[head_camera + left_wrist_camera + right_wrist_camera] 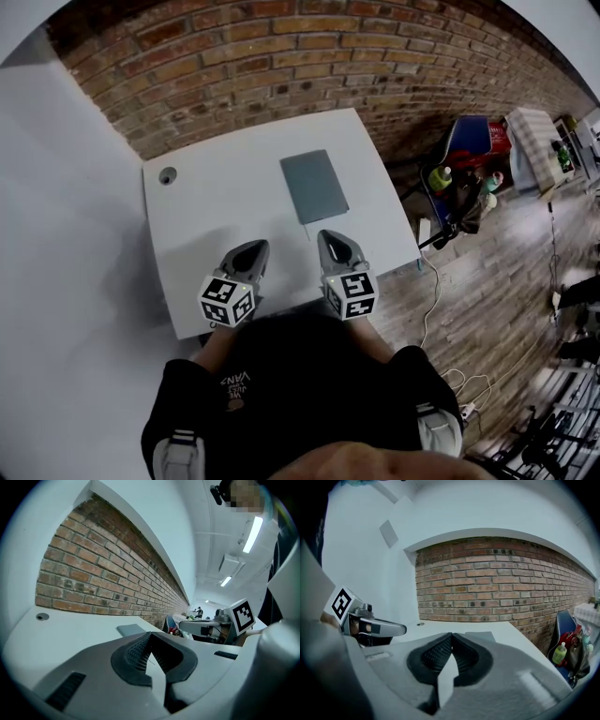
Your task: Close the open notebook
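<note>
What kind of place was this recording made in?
Probably an office or workshop: a white desk with a cable hole stands by a bare brick wall, on a wood-plank floor, under ceiling strip lights.

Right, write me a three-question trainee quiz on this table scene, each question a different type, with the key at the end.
1. True or false: the grey notebook on the white table lies open.
2. Multiple choice: the left hand-held gripper is A) shut and empty, B) shut on the notebook, C) wide open.
3. Short answer: is anything between the jaws of the right hand-held gripper?

Key: 1 false, it lies closed; 2 A; 3 no, they are shut on nothing.
</note>
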Available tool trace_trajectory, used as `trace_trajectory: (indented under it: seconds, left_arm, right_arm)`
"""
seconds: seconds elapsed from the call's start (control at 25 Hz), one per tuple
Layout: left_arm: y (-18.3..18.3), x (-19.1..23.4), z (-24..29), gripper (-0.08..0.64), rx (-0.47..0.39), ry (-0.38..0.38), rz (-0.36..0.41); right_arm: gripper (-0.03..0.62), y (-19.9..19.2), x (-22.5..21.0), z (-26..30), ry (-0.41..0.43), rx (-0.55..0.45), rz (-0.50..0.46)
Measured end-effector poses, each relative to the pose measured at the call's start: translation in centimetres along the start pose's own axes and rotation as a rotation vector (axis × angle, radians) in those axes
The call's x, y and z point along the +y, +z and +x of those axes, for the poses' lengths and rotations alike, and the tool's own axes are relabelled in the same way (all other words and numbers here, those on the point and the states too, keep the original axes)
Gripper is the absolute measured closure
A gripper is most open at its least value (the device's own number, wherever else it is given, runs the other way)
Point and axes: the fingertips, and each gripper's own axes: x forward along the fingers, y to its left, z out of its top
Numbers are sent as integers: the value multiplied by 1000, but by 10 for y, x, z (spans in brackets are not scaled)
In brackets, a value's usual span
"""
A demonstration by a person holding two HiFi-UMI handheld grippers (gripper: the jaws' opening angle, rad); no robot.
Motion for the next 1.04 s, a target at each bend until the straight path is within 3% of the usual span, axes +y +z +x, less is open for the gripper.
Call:
trace_trajectory:
  seconds: [1.04]
  left_arm:
    - [-7,-13,-6,548,-3,-1,-28]
  right_arm:
    - [595,-8,-1,-14,-11,13,-24]
